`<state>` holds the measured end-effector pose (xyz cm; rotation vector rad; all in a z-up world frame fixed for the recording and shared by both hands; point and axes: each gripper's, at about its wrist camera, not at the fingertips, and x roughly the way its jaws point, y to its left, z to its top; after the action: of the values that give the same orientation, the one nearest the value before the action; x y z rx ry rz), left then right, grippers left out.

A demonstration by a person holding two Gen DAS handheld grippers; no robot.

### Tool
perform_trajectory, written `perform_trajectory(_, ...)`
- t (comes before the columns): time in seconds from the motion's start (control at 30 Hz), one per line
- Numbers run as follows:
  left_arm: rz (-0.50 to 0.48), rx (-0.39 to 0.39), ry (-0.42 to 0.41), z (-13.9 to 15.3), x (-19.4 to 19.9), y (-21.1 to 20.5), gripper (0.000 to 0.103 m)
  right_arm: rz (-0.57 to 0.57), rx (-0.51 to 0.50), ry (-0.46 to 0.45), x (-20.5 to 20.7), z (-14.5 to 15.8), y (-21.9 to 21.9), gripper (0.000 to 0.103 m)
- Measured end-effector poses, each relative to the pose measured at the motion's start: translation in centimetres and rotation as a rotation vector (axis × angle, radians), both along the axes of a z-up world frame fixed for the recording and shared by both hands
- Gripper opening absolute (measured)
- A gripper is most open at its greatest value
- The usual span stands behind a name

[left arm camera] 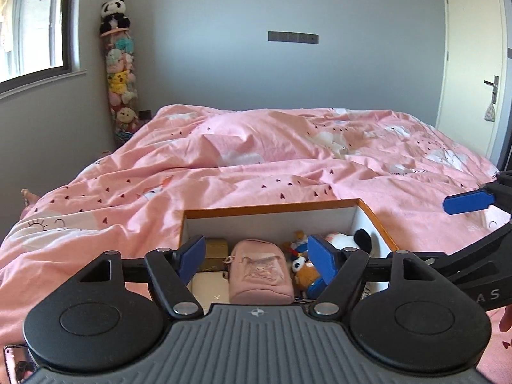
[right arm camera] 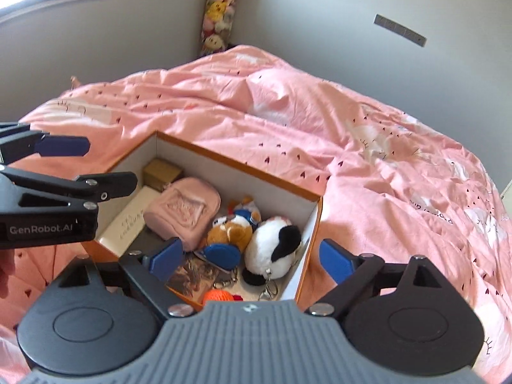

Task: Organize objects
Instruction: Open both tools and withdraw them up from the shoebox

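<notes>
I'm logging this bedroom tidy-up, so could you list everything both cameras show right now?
box: one, orange rim, white inside, open on the bed
pouch: one, pink, in the box
tan carton: one, box's far corner
white flat case: one, along the box's left wall
plush toys: several, white-black and brown, box's right side
blue coin purse: one, near the plush
orange ball: one, box's near edge
duvet: one, pink, covering the bed
toy column: one, room corner, panda on top
door: one, white, shut
left gripper: open, empty
right gripper: open, empty
</notes>
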<state>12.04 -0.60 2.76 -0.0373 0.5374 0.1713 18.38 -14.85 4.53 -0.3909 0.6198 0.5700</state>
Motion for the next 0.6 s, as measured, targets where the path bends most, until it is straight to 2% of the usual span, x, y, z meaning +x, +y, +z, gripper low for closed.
perform_trajectory(0.1,0.034,-0.006,-0.013,0.0,-0.4,0.9,0.085,-0.056,0.08,-0.056,-1.5,0.6,-0.2,0.097)
perform_trajectory(0.2,0.055,0.015,-0.031,-0.1,-1.2,1.3,0.085,-0.087,0.124,-0.065,-2.5,0.4,-0.1,0.097)
perform_trajectory(0.33,0.047,0.043,-0.048,-0.4,-2.0,1.5,0.085,-0.14,0.153,-0.068,-3.5,-0.7,0.1,0.097)
perform_trajectory(0.6,0.053,0.038,-0.031,-1.9,-2.6,1.5,0.086,-0.29,0.206,-0.071,-4.1,-3.2,-0.6,0.097)
